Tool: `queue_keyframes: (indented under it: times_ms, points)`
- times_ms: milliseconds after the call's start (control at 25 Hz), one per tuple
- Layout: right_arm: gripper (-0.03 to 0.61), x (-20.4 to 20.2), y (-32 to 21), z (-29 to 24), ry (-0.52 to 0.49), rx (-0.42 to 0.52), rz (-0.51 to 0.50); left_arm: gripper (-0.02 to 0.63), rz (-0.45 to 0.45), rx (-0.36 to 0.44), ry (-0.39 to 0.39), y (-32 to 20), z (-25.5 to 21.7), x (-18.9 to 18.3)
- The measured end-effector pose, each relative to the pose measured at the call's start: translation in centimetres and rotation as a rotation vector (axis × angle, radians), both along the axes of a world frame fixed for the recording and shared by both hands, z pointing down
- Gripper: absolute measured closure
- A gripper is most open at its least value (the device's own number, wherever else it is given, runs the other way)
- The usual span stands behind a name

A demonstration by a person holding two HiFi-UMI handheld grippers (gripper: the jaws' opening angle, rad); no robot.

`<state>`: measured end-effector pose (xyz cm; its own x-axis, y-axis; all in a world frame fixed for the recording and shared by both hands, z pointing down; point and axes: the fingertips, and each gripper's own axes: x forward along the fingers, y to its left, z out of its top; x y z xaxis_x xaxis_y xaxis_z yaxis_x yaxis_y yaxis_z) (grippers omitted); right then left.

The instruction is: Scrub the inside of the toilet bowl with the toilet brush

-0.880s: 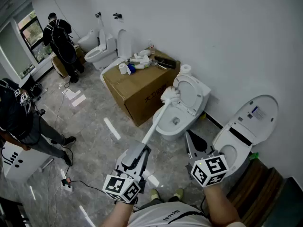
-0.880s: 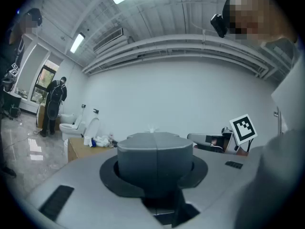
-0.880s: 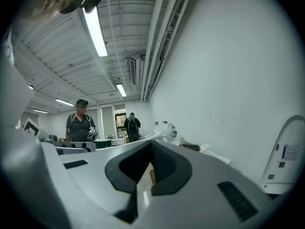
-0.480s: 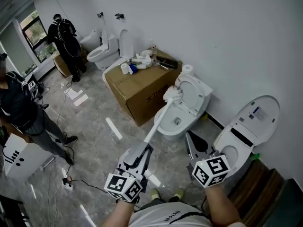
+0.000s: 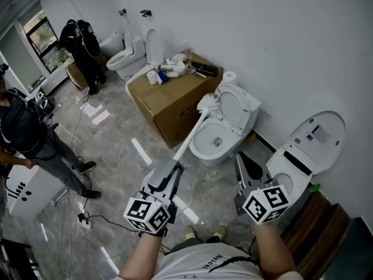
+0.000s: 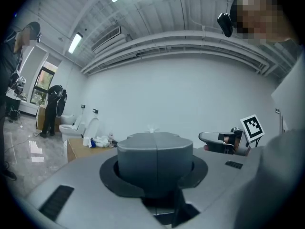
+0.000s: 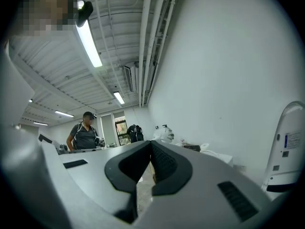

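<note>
In the head view my left gripper (image 5: 168, 172) is shut on the grey handle of the toilet brush (image 5: 190, 135). The white shaft slants up to the bristle head (image 5: 208, 104), which hangs over the back-left rim of the open toilet bowl (image 5: 200, 151), beside its raised seat (image 5: 233, 107). The left gripper view shows that gripper (image 6: 155, 149) clamped round the thick grey handle end (image 6: 155, 163). My right gripper (image 5: 245, 167) is shut and holds nothing, to the right of the bowl. In the right gripper view its tips (image 7: 151, 147) meet, with the brush head (image 7: 164, 133) beyond.
A large cardboard box (image 5: 169, 101) with rolls and clutter on top stands left of the bowl. A second toilet (image 5: 303, 156) with its lid up is at the right. Two people (image 5: 23, 133) stand at the left, and a cable (image 5: 87, 220) lies on the floor.
The brush head stays over the bowl's back-left rim. The head view has shifted slightly, and the person at the left has stepped a little.
</note>
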<state>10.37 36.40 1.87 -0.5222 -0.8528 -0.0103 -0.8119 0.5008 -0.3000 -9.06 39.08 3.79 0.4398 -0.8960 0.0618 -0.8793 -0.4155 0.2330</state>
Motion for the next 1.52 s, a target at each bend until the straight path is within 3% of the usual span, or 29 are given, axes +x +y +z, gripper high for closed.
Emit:
queue_keyframes:
  times_ms: [280, 800, 1160, 1520]
  points:
    - [0.565, 0.9, -1.6, 1.0, 0.002, 0.011, -0.039, 0.462, 0.0, -0.025, -0.037, -0.8, 1.0, 2.7]
    - [0.565, 2.5, -5.4, 3.1, -0.025, -0.038, -0.018, 0.462, 0.02, -0.084, -0.057, -3.8, 4.2, 3.4]
    - [0.565, -0.6, -13.9, 5.3, 0.014, -0.084, 0.004, 0.462, 0.065, -0.123, -0.084, -11.9, 7.9, -0.1]
    - [0.565, -5.9, -25.0, 8.2, 0.08, -0.131, 0.066, 0.462, 0.184, -0.194, -0.11, -22.6, 13.5, -5.1]
